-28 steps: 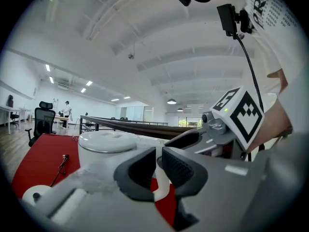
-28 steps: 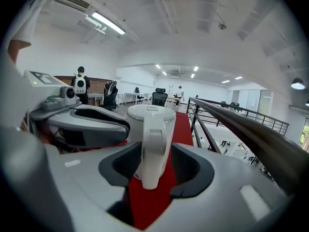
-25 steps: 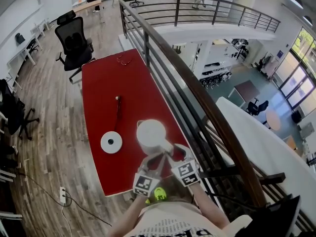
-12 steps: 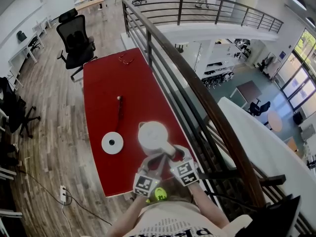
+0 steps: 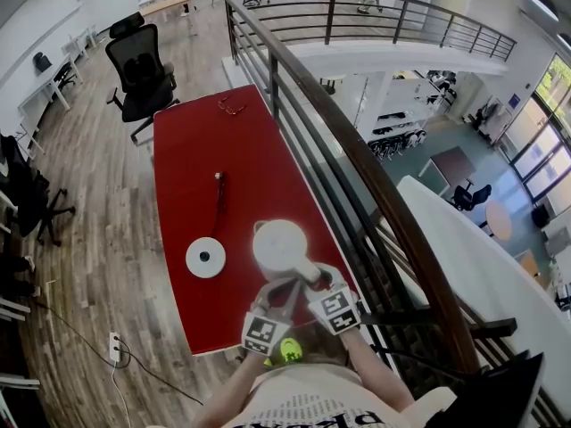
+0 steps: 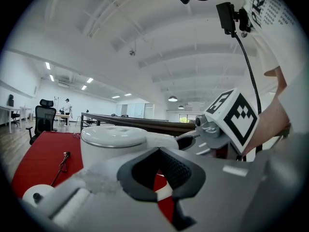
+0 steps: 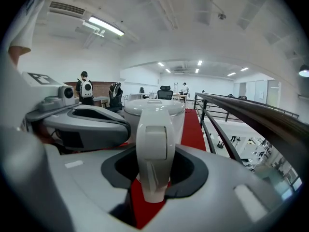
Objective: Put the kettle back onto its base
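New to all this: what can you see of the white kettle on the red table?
The white plastic-looking kettle, round with a domed lid, stands upright on the red table, apart from its round white base to its left. The jaws of the right gripper have just been closing around its handle; contact is unclear.

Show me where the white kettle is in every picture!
Head view: kettle lower middle, standing on the red table.
Left gripper view: lower left of centre, behind the jaws.
Right gripper view: dead centre, its handle between the jaws.
Shared landmark: the red table under it, visible in all three.
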